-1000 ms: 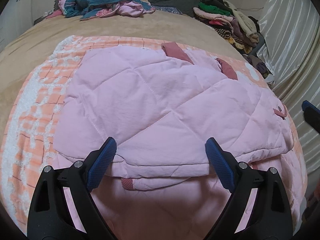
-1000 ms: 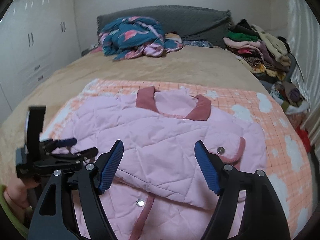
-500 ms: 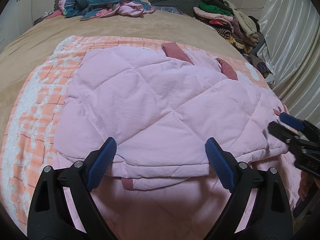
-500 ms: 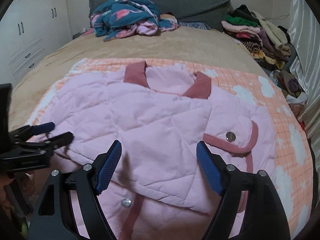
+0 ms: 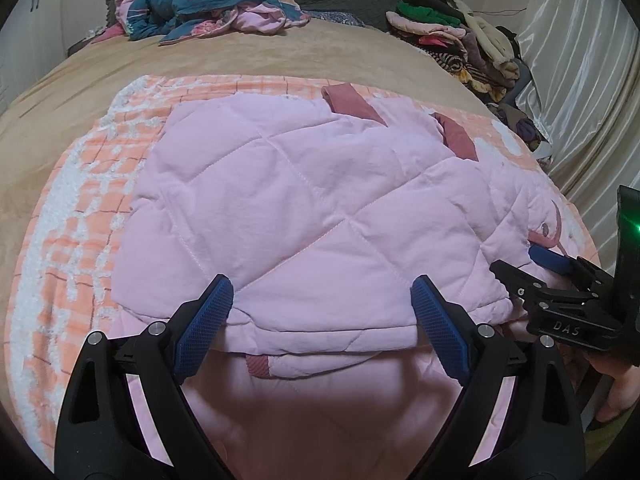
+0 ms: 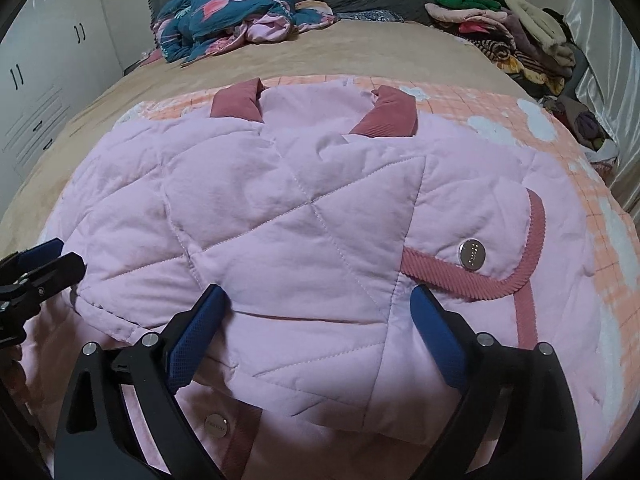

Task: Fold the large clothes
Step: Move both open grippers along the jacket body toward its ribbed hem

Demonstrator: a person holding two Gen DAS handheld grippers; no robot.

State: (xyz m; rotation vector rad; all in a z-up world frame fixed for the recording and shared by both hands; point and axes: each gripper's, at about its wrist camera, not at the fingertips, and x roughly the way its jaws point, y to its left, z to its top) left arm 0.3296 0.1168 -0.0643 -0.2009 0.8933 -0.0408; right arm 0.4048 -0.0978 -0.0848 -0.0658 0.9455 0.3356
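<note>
The left gripper (image 5: pixel 322 322) stands wide apart, gripping nothing, its blue pads just above the folded front edge of the pink quilted jacket with rose corduroy trim (image 5: pixel 312 216). The right gripper (image 6: pixel 316 322) is opening, jaws spread over the jacket's fold beside a silver snap button (image 6: pixel 471 254), clamping nothing. The jacket lies on a peach checked blanket (image 5: pixel 80 216) on the bed (image 5: pixel 240 56).
</note>
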